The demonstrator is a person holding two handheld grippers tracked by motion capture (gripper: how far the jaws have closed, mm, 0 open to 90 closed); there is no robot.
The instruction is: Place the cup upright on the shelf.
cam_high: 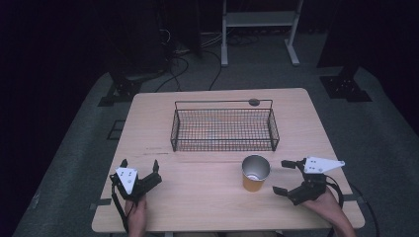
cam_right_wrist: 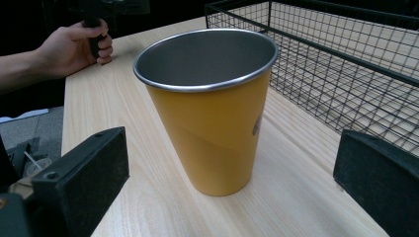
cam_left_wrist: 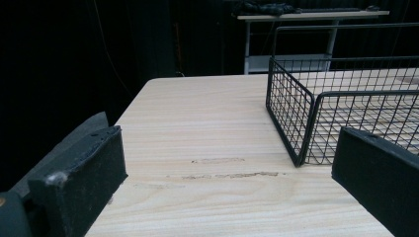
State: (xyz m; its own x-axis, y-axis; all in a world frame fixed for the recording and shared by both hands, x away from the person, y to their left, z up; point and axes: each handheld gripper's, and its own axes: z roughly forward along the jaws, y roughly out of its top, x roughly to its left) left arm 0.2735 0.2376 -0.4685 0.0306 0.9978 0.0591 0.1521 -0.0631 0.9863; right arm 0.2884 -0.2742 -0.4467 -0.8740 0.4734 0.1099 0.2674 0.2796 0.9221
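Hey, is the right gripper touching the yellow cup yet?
Apart. In the right gripper view, the yellow cup stands between the open fingers with bare table on both sides. The high view shows the right gripper short of the cup too.

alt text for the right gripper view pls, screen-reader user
A yellow cup with a silver inside stands upright on a wooden table, framed between the right gripper's two open black jaws. A black wire basket sits behind it at right; at upper left a hand grips a black handle.
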